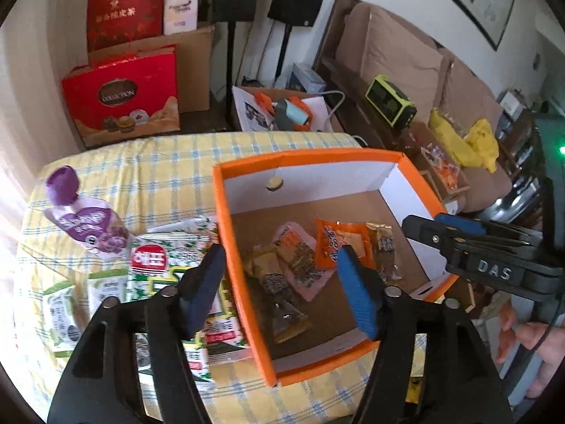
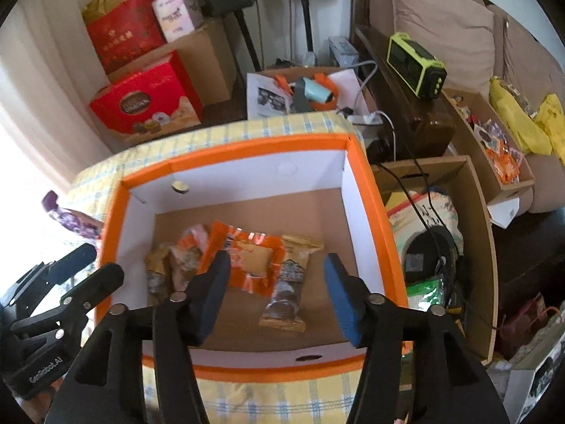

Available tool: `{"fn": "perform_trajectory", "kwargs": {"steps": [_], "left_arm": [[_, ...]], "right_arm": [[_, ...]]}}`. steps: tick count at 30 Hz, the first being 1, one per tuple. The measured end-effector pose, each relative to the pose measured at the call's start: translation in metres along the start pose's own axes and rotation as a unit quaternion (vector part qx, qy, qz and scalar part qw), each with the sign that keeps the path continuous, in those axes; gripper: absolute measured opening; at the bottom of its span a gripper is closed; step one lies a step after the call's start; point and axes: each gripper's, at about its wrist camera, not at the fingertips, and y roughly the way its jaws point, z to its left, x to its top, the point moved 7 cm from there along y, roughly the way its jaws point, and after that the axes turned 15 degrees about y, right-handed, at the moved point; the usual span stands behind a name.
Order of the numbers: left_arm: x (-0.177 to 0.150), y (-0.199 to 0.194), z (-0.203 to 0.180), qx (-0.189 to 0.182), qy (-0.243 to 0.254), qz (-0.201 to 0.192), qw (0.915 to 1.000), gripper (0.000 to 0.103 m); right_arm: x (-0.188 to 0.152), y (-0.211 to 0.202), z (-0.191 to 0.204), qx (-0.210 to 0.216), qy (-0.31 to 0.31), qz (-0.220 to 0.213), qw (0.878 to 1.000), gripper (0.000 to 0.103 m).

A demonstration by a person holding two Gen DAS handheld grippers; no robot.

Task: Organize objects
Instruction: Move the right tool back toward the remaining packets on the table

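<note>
An orange-rimmed cardboard box (image 1: 303, 157) (image 2: 229, 150) stands on a yellow checked tablecloth (image 1: 148, 169). Inside lie several snack packets, among them an orange one (image 2: 252, 261), a gold-brown one (image 2: 289, 282) and a pink one (image 1: 300, 265). My left gripper (image 1: 279, 251) is open above the box's left wall, one finger outside and one inside, holding nothing. My right gripper (image 2: 277, 258) (image 1: 425, 221) is open over the box's right half, above the orange and gold packets, also holding nothing. Left of the box lie a purple pouch (image 1: 84, 222), a green-and-white bag (image 1: 169, 265) and small green packets (image 1: 63, 311).
Red gift boxes (image 1: 123, 95) and cardboard cartons stand behind the table. A sofa (image 1: 406, 56) with a green radio (image 2: 416, 63) and yellow bags is at the right. An open carton (image 2: 473, 212) of clutter sits right of the table. A person's hand (image 1: 540, 335) holds the right gripper.
</note>
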Motion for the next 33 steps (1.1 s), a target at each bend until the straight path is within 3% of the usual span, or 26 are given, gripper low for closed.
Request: {"fn": "perform_trajectory", "kwargs": {"steps": [3, 6, 16, 24, 33], "left_arm": [[-0.001, -0.007, 0.007, 0.006, -0.002, -0.002, 1.0000, 0.072], [-0.003, -0.014, 0.013, 0.006, -0.007, 0.000, 1.0000, 0.072], [-0.015, -0.038, 0.045, 0.023, -0.024, -0.006, 0.9994, 0.091], [-0.028, -0.054, 0.075, 0.026, -0.039, 0.005, 0.9989, 0.096], [-0.041, -0.073, 0.104, 0.045, -0.045, 0.003, 0.9980, 0.103]], "right_arm": [[-0.002, -0.008, 0.011, 0.008, -0.009, -0.007, 1.000, 0.070], [-0.005, -0.014, 0.023, 0.017, -0.019, -0.013, 1.000, 0.076], [-0.020, -0.025, 0.055, 0.031, -0.044, -0.021, 0.998, 0.081], [-0.032, -0.029, 0.079, 0.046, -0.069, -0.023, 0.996, 0.099], [-0.042, -0.032, 0.112, 0.057, -0.095, -0.027, 0.994, 0.103]]}}
